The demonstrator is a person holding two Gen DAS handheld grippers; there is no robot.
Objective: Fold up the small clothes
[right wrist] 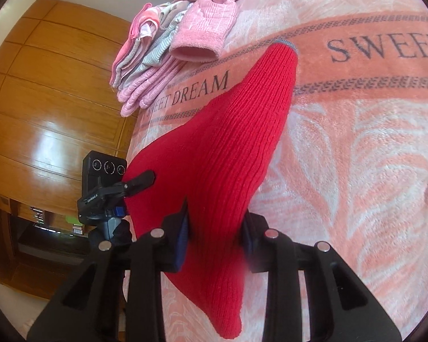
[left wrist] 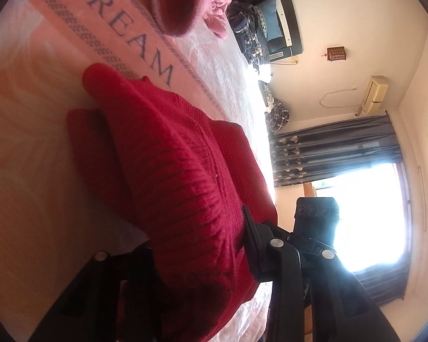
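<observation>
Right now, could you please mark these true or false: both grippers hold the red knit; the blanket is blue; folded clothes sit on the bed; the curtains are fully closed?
1. Both grippers hold the red knit. True: left gripper and right gripper are each shut on it.
2. The blanket is blue. False: it is pink-orange with lettering.
3. Folded clothes sit on the bed. True.
4. The curtains are fully closed. False: bright window shows beside them.

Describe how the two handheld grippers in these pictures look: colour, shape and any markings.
The left gripper and the right gripper are both black plastic, with angular linkage arms joined by round silver pins. The right one's finger pads are blue.
</observation>
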